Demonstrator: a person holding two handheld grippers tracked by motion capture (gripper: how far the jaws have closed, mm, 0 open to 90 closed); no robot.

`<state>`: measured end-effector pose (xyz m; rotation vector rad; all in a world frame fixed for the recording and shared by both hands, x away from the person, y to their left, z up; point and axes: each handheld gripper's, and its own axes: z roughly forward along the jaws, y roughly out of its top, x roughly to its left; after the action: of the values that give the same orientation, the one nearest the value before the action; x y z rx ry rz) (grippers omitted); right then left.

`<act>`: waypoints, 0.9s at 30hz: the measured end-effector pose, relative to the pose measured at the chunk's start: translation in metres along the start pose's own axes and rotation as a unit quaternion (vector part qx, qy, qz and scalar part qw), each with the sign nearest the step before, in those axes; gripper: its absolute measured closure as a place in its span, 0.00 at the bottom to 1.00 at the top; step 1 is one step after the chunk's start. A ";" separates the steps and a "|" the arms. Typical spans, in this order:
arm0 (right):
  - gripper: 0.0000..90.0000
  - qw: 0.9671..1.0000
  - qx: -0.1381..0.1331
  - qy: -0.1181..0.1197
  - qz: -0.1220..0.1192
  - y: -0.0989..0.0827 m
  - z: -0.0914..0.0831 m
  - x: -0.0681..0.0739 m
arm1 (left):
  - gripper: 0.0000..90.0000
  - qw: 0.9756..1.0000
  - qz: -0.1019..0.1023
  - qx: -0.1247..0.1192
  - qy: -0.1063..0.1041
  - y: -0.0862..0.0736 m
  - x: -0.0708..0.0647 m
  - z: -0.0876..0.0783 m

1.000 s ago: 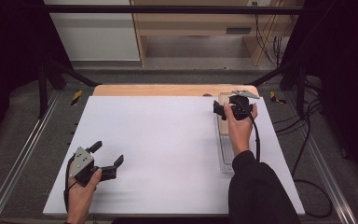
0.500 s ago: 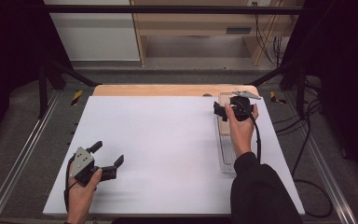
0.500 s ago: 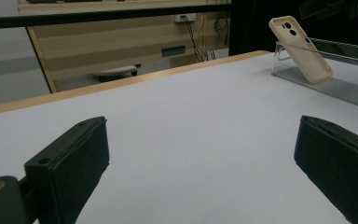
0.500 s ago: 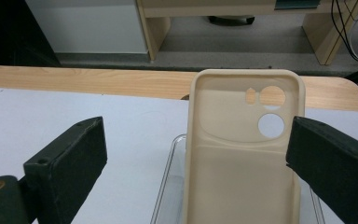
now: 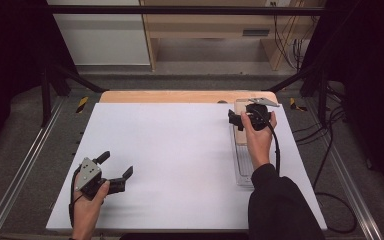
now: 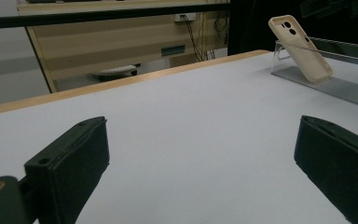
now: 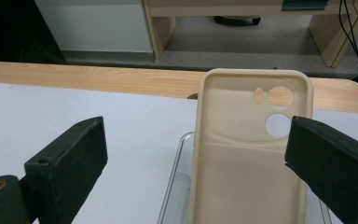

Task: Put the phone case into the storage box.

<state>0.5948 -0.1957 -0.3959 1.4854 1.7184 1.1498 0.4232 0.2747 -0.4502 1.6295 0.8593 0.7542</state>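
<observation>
White table sheet (image 5: 180, 160): covers the work surface; a strip of bare wooden table edge (image 5: 170, 96) runs beyond it on the far side, well ahead of both sets of fingers.

Clear plastic stand (image 5: 241, 165): long, ribbed tray lying on the right part of the sheet, running from under the right hand back toward the person. In the right gripper view its rounded near rim (image 7: 179, 177) lies between and below the two fingers.

Phone case (image 7: 249, 149): beige, empty, camera cutouts near its top right corner. It leans in the far end of the stand, open inner side facing the right gripper. In the right gripper view it stands between the fingers, nearer the right-hand one, which overlaps the case's edge in the picture; contact cannot be told. In the left gripper view the case (image 6: 301, 46) shows its back, tilted, far off ahead and right of that gripper's fingers.

Right gripper (image 5: 247, 117): held over the far end of the stand, fingers spread wide, either side of the case, nothing clamped.

Left gripper (image 5: 114, 167): held low at the near left of the sheet, well apart from the stand. Fingers wide apart, bare white sheet between them, gripping nothing.
</observation>
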 end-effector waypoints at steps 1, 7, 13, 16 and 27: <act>0.06 1.000 0.000 0.002 0.000 0.000 -0.001 0.000 | 0.03 1.000 0.000 0.000 0.000 0.000 0.000 0.000; 0.06 1.000 -0.002 0.005 -0.004 0.001 -0.004 0.001 | 0.03 1.000 -0.001 0.000 0.000 0.000 0.000 0.000; 0.06 1.000 -0.004 0.008 -0.002 0.001 -0.007 0.001 | 0.03 1.000 -0.001 0.001 0.000 0.000 0.000 0.000; 0.06 1.000 -0.005 0.010 -0.003 0.001 -0.010 0.001 | 0.03 1.000 -0.001 0.001 -0.001 0.000 0.000 0.000; 0.06 1.000 -0.015 0.021 0.011 0.000 -0.022 -0.005 | 0.02 1.000 -0.007 -0.001 0.000 -0.001 0.003 -0.002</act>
<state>0.5766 -0.2059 -0.3861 1.4747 1.7090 1.2202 0.4232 0.2785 -0.4503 1.6201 0.8700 0.7455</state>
